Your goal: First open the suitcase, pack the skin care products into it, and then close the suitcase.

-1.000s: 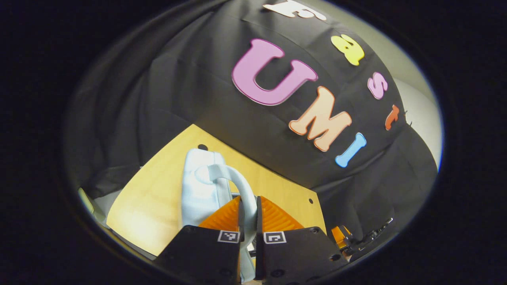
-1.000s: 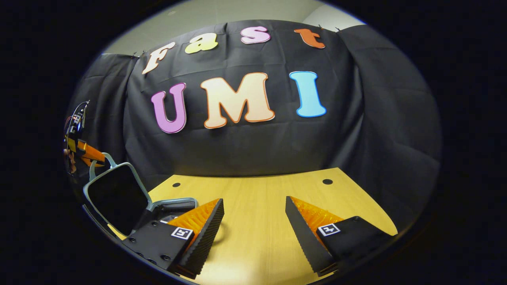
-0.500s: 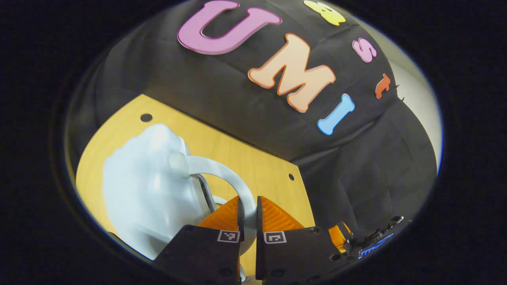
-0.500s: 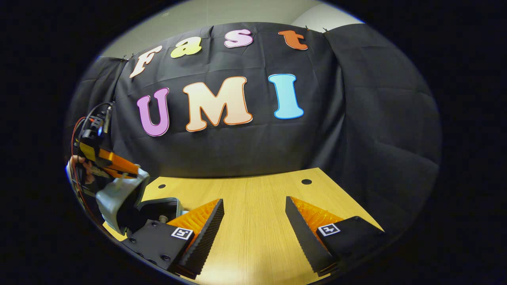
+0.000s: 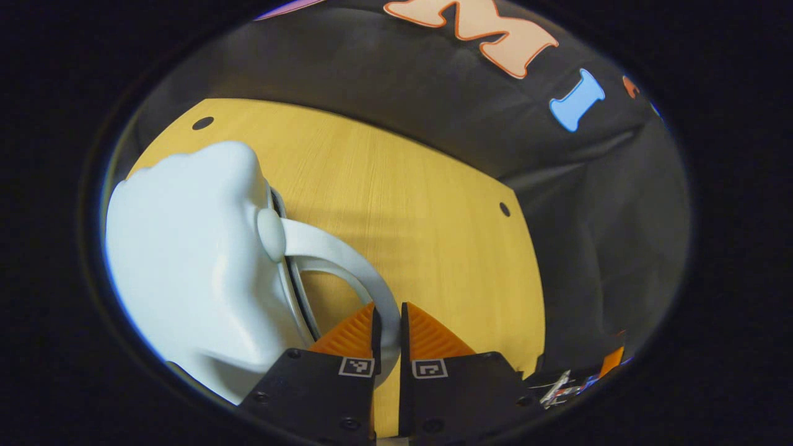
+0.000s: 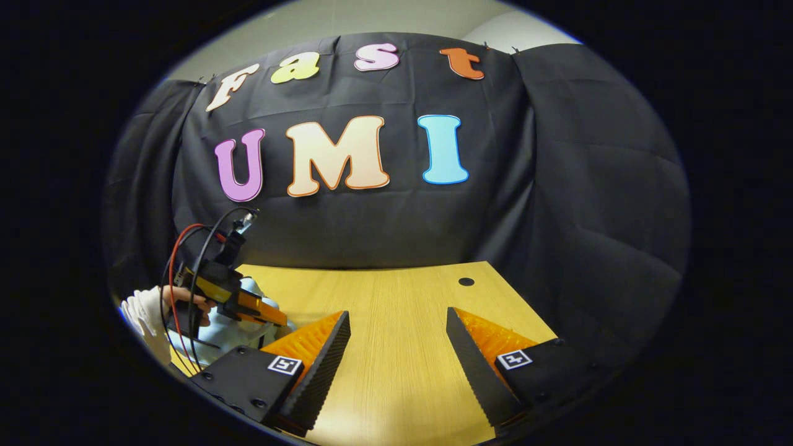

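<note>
A pale blue hard-shell suitcase (image 5: 186,248) lies on the wooden table (image 5: 421,204) at the left of the left gripper view, its lid down on the base. Its curved handle (image 5: 334,254) runs between the fingers of my left gripper (image 5: 387,310), which is shut on it. In the right gripper view the suitcase (image 6: 232,331) shows low at the left, with the left gripper (image 6: 272,317) on top of it and a white-gloved hand (image 6: 145,313) holding that gripper. My right gripper (image 6: 396,322) hangs open over bare table (image 6: 396,297), holding nothing.
Black cloth walls close the table at the back and right. Small round holes (image 6: 466,281) sit near the table's far corners. Red and black cables (image 6: 186,248) loop from the left gripper. Part of the right gripper (image 5: 582,378) shows at the lower right of the left gripper view.
The suitcase lid has swung down from upright onto the base, with my left gripper lowering along, still shut on the handle. The right gripper has stayed open in place.
</note>
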